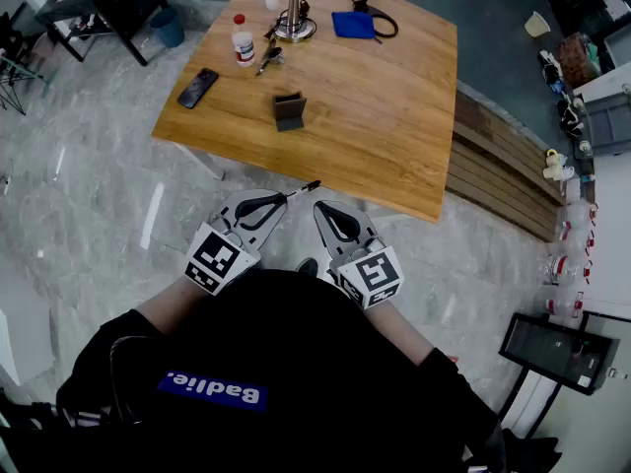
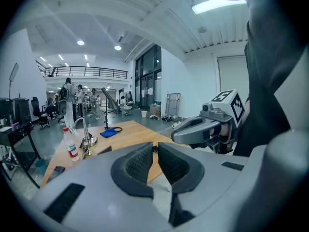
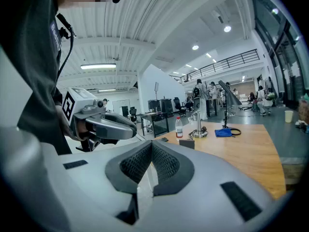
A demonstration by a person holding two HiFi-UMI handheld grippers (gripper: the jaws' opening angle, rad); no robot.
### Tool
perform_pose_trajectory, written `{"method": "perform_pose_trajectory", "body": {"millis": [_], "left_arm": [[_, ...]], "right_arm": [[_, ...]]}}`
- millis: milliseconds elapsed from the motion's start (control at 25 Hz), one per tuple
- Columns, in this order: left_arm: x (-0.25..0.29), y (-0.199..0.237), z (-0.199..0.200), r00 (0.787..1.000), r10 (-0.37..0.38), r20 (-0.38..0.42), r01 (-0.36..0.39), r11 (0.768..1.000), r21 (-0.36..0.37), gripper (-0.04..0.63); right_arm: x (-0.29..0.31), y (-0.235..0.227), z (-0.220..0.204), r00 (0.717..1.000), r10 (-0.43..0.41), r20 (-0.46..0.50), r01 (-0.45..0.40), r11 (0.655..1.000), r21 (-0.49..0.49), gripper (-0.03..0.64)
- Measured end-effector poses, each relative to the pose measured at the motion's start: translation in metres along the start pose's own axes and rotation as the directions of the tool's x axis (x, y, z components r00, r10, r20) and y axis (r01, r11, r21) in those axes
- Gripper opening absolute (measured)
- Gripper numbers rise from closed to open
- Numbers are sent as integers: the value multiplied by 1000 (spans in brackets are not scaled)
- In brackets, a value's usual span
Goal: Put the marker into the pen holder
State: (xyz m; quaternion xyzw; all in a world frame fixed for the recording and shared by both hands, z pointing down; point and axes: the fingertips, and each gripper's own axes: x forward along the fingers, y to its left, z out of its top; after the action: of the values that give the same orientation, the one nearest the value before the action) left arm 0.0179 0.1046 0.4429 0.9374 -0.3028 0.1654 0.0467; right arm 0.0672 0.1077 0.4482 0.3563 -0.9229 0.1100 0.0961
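Both grippers are held close to my body, short of the wooden table's (image 1: 394, 126) near edge. My left gripper (image 1: 279, 198) is shut on a thin black marker (image 1: 302, 189), which sticks out to the right past its tips. In the left gripper view the jaws (image 2: 154, 150) stand almost together with a small dark bit of the marker between the tips. Beside it, my right gripper (image 1: 321, 208) is shut and holds nothing; its pads (image 3: 165, 164) meet. The dark pen holder (image 1: 289, 110) stands upright mid-table, well beyond both grippers, also seen as the pen holder (image 3: 186, 143).
On the table's far side are a water bottle (image 1: 243, 40), a black phone (image 1: 198, 88), a metal lamp base (image 1: 294, 20) and a blue cloth (image 1: 353, 24). A slatted wooden bench (image 1: 503, 180) runs along the table's right. Several people stand far off in the hall.
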Motion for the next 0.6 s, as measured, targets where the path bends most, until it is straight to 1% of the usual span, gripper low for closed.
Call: {"method": "perform_pose_trajectory", "body": {"millis": [400,600], "left_arm": [[4,-3,-2,1000,6,-6,-6,1000,-2,43],[12,-6,-2,1000,30,-9,-30,1000,-8,43]], "right_arm": [[-2,-4,-6,1000,14,-7,-14,1000,-7,6],[-7,-12,-10,999,35,-6,-35,999,0,6]]}}
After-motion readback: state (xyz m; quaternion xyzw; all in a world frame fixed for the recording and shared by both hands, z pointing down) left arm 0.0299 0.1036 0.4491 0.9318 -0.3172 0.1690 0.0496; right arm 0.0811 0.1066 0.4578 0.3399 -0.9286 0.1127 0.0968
